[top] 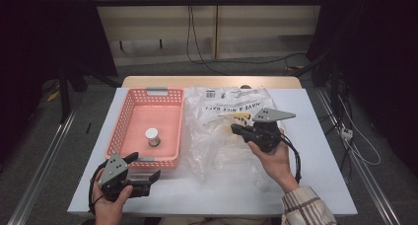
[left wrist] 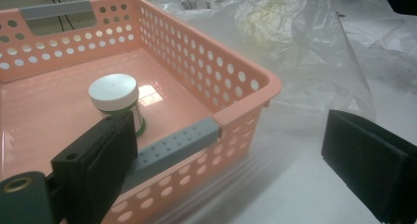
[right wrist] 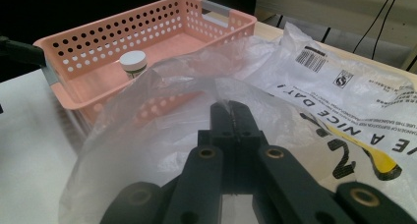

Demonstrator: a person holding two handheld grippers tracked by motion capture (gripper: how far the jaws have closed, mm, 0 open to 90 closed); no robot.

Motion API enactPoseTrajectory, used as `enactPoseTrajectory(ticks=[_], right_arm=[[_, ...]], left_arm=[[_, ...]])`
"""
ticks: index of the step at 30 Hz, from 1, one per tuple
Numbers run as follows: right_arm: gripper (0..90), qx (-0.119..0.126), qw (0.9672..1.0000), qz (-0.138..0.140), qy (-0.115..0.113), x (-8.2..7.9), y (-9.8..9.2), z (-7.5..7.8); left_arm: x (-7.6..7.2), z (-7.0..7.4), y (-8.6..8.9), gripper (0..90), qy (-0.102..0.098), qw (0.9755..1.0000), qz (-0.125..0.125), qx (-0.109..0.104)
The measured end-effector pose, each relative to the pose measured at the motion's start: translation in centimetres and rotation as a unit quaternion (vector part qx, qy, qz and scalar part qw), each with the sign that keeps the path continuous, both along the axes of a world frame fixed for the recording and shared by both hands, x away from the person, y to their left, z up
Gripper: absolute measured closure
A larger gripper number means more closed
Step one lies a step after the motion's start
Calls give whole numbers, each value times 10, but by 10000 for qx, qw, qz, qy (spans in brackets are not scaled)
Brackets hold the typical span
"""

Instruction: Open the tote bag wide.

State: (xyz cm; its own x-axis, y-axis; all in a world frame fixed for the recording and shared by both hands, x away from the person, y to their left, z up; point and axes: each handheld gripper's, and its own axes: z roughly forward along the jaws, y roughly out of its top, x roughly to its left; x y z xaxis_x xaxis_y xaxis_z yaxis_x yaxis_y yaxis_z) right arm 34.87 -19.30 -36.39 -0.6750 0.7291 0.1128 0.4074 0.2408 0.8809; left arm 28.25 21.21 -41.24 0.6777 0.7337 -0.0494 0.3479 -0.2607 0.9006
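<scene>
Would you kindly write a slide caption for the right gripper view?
Right gripper pinching a clear plastic bag, beside a pink perforated plastic basket holding a white-lidded jar.

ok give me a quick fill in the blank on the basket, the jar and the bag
1. The white-lidded jar stands inside the ____ basket.
2. The right gripper is shut on the clear plastic ____.
3. The left gripper holds nothing; its jaws stand ____.
4. In the high view the plastic bag lies to the ____ of the basket.

Missing words: pink; bag; open; right
</scene>
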Motion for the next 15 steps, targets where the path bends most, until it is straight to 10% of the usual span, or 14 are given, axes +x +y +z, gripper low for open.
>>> enactPoseTrajectory(ticks=[15], right_arm=[[900,157,9997,80,-154,13,0,18]], left_arm=[[6,4,3,55,-7,9999,84,-77]])
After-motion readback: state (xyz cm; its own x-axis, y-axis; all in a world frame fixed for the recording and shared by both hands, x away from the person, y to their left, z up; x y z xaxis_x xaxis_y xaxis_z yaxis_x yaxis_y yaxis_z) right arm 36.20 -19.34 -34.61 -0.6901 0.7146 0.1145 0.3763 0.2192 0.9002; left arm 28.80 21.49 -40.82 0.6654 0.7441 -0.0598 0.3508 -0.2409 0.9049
